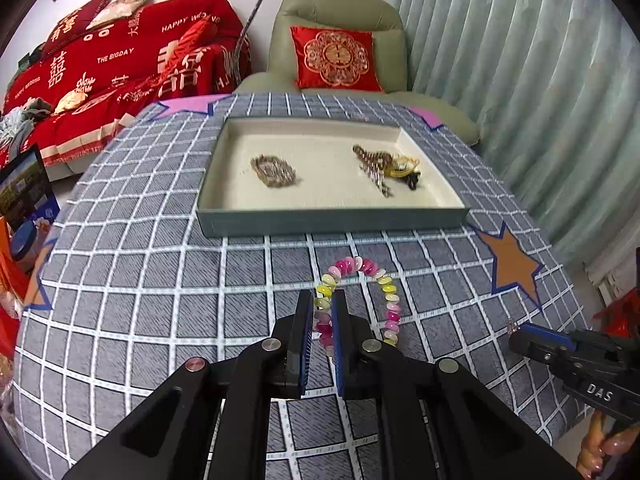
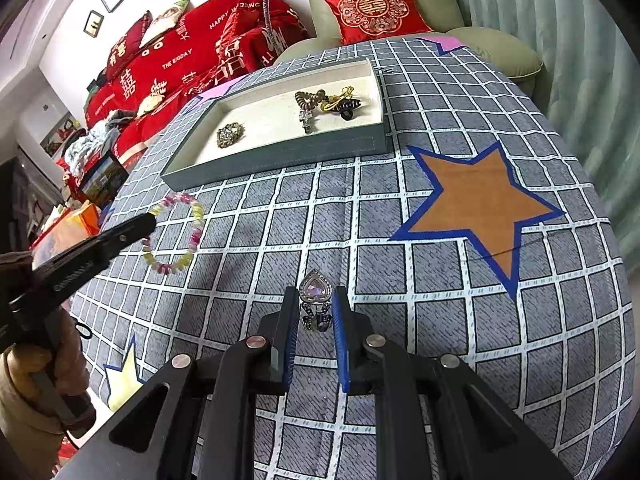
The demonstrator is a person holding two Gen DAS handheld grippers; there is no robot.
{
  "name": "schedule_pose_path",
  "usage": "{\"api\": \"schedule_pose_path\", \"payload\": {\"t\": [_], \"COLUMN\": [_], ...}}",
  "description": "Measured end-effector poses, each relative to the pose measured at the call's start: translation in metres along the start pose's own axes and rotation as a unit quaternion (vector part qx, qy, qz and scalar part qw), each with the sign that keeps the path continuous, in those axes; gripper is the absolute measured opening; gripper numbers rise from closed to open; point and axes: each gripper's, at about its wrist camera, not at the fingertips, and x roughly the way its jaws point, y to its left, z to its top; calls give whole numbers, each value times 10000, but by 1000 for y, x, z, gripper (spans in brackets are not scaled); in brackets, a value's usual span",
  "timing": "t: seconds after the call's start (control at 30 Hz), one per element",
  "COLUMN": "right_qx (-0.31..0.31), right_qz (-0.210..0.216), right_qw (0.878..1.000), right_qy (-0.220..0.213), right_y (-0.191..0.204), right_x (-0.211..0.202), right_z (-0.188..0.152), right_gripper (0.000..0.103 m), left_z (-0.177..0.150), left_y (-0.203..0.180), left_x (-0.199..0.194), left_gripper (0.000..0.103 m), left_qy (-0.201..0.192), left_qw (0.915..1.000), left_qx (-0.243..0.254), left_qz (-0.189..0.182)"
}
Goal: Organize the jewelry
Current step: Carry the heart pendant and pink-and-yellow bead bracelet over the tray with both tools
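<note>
My left gripper (image 1: 322, 300) is shut on a bracelet of pink, yellow and white beads (image 1: 376, 276), gripping its left side above the checked tablecloth; the bracelet (image 2: 188, 236) hangs from it in the right wrist view, with the left gripper (image 2: 150, 220) at the left. My right gripper (image 2: 316, 300) is shut on a silver heart-shaped pendant with a purple stone (image 2: 316, 292). It shows at the right edge of the left wrist view (image 1: 514, 328). The grey tray (image 1: 332, 222) with a cream lining holds a sparkly brooch (image 1: 274, 171) and a tangle of jewelry (image 1: 390, 166).
The table carries a grey checked cloth (image 2: 440, 320) with an orange star (image 2: 476, 208), a yellow star (image 2: 122, 384) and pink stars. A green armchair with a red cushion (image 1: 336, 58) stands behind the table. A red-covered sofa (image 1: 120, 76) is at the left.
</note>
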Motion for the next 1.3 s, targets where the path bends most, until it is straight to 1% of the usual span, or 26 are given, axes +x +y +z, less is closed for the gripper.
{"api": "schedule_pose_path", "payload": {"t": [0.2,0.43,0.63,0.77,0.97,1.13,1.3], "right_qx": [58,-42,-106,-113,-332,-400,-565], "right_qz": [27,10,68,131,121,152,43], "right_qw": [10000,9999,9997,9995,9987,9983,9975], "right_qy": [-32,-131,-208,-268,-375,-383,-432], "right_y": [-1,2,3,6,15,19,23], "right_x": [-2,-7,-9,-9,-3,7,17], "right_z": [11,28,47,65,98,128,152], "right_gripper": [18,18,18,18,18,18,18], "left_z": [8,15,28,39,61,82,97], "left_y": [4,7,14,20,24,24,22], "left_x": [-8,-11,-12,-10,-3,10,31], "left_gripper": [19,19,19,19,19,19,19], "left_qy": [-130,-181,-242,-243,-309,-376,-322], "left_qw": [9999,9998,9996,9994,9993,9992,9993], "left_qx": [0,-20,-93,-193,-201,-105,-38], "left_qz": [-51,-78,-79,-148,-87,31,162]}}
